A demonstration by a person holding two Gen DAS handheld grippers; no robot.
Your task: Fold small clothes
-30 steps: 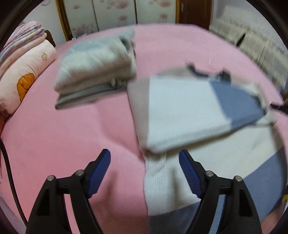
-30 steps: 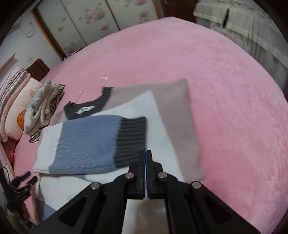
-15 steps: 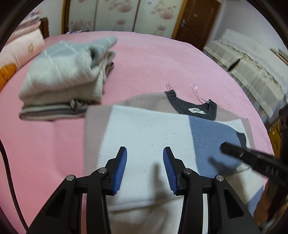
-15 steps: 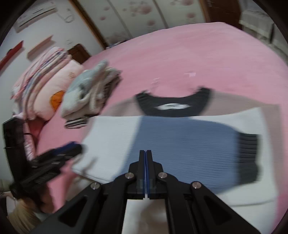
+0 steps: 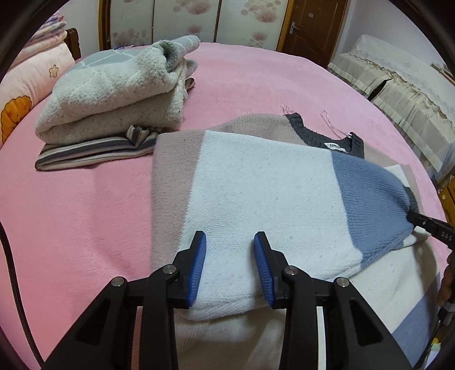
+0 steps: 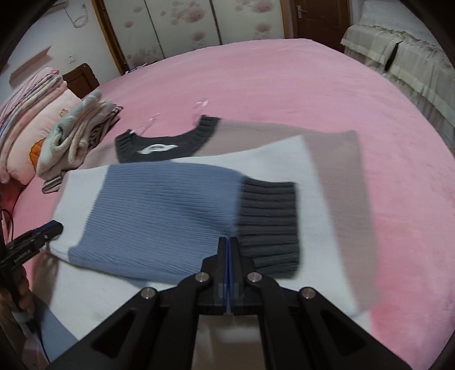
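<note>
A colour-block knit sweater [image 5: 256, 193], beige, white and blue with a dark grey collar, lies on the pink bed [image 5: 85, 213]. Its sleeve [image 6: 170, 210], blue with a dark grey cuff [image 6: 268, 222], is folded across the body. My left gripper [image 5: 229, 242] is open, its blue pads either side of the white sleeve fold. My right gripper [image 6: 229, 242] is shut at the near edge of the sleeve by the cuff; whether it pinches cloth I cannot tell. Its tip shows in the left wrist view [image 5: 426, 226].
A stack of folded clothes [image 5: 113, 96] sits on the bed left of the sweater, also in the right wrist view [image 6: 76, 136]. Pink pillows [image 5: 25, 85] lie at the far left. A covered sofa [image 5: 398, 94] stands to the right. Wardrobe doors [image 5: 199, 20] line the back.
My left gripper moved from the bed beside the sweater onto the folded sleeve and narrowed its opening. My right gripper stayed shut and swung along the sleeve toward the cuff.
</note>
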